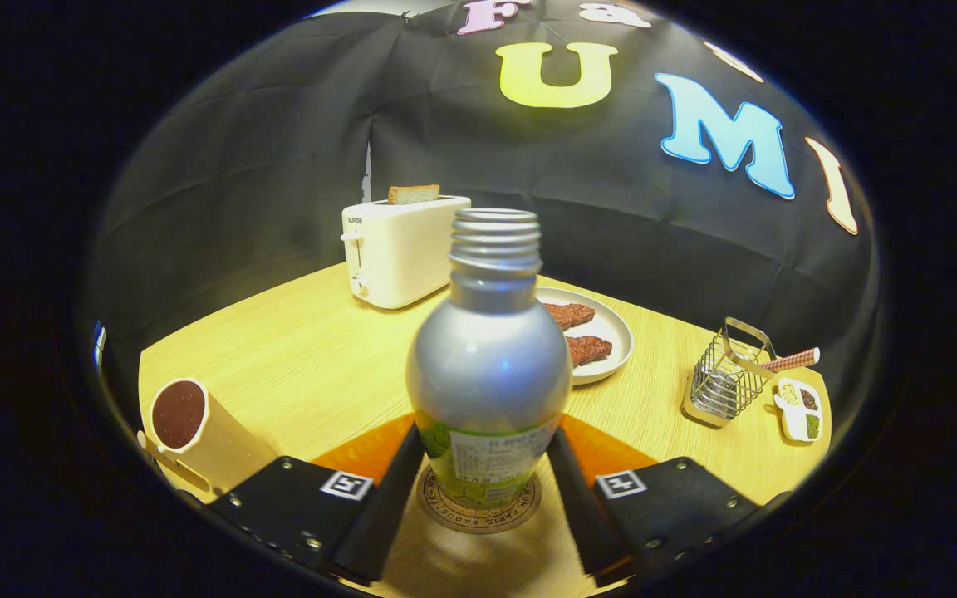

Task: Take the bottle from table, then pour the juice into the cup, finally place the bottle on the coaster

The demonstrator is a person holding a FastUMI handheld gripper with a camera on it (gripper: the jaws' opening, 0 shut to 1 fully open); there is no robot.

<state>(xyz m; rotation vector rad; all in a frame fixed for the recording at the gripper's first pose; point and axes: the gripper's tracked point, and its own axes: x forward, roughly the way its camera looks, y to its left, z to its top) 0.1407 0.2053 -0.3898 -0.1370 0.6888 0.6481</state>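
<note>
silver bottle (pixel 488 365) uncapped, upright on round coaster (pixel 478 505), sitting between gripper (pixel 484 490) fingers; fingers spread about bottle width, both flanking its lower body, contact looks likely but can't tell for sure. cup (pixel 188 423) with dark juice off to left on wooden table (pixel 296 365), toaster (pixel 399 249) and plate (pixel 611 332) beyond

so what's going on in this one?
A hand-held gripper has its fingers on either side of a silver bottle, cap off, standing on the round coaster. Whether both fingers press on it is unclear. The cup off to the fingers' left holds dark juice, so the pour looks done. Beyond the bottle: a toaster and a plate.
</note>
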